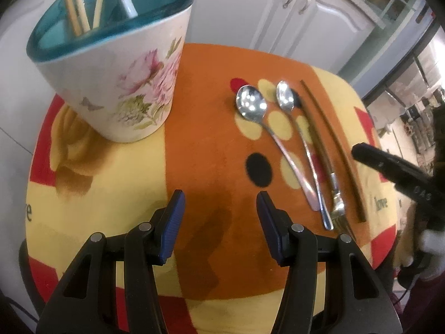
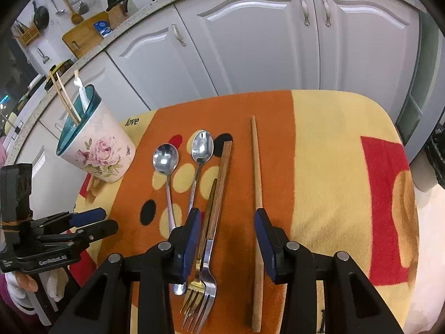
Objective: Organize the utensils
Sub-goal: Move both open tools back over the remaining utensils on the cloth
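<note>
From the left wrist we see the left claw [image 1: 219, 203] spread wide over the bare blanket-covered table [image 1: 200, 144], holding nothing; the floral holder [image 1: 116, 83] stands beyond it, its contents cut off at the top edge. From the right wrist, our right claw [image 2: 226, 222] stands open astride two forks [image 2: 207, 286], whose handles overlap, pads apparently clear; two spoons [image 2: 167, 158] lie left, a chopstick [image 2: 257, 183] right.

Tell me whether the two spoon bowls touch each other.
Apart. The right wrist view shows orange cloth between the round spoon bowl and the oval spoon bowl.
</note>
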`<state>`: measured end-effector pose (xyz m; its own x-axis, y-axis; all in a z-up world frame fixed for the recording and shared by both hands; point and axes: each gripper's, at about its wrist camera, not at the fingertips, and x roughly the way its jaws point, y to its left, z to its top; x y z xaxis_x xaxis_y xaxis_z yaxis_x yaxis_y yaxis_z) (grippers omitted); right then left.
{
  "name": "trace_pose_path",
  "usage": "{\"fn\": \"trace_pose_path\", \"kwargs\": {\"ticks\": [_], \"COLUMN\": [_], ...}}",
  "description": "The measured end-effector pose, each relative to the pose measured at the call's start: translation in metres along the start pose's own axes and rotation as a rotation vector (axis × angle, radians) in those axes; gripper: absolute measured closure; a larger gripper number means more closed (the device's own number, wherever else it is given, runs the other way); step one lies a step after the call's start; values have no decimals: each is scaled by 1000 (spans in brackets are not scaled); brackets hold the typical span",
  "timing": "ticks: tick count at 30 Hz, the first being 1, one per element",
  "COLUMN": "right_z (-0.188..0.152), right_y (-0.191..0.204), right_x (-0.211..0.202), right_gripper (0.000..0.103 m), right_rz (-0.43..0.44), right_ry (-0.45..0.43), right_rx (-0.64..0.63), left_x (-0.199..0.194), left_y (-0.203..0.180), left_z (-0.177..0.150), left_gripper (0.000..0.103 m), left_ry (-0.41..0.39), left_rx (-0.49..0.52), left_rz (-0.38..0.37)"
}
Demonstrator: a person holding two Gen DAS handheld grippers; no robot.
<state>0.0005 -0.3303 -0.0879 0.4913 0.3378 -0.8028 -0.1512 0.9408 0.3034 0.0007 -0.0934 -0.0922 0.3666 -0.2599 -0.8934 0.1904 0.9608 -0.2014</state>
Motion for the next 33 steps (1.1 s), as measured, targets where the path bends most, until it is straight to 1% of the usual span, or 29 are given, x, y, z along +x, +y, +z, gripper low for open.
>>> {"fn": "trace_pose_path", "kwargs": {"ticks": [6,12,20,26,30,33], "right_z": [3,5,7,14,20,24], "right_y": [-1,-1,-7,-5,-4,-5], "right_x": [-2,-4,-5,-2,5,13], "right_gripper": [64,64,63,63,63,63], "right_rz": [7,12,9,4,-11,-10], "right_ry": [-8,-23,-39,-33,-21,-5], "right_rx": [9,21,41,-1,-34,-42], "left_x": [-4,-7,-8,-6,1,10], "left_y": [-2,-4,-17,-27,-35,-34], "left_z": [2,4,10,29,40,48], "left_gripper": [50,50,50,50,50,50], "left_ry": [-24,-38,-36,-20,-21,-2], "left_rx": [20,18,56,41,50,17], "left_rz": [18,22,-16,-67,-50,-38]}}
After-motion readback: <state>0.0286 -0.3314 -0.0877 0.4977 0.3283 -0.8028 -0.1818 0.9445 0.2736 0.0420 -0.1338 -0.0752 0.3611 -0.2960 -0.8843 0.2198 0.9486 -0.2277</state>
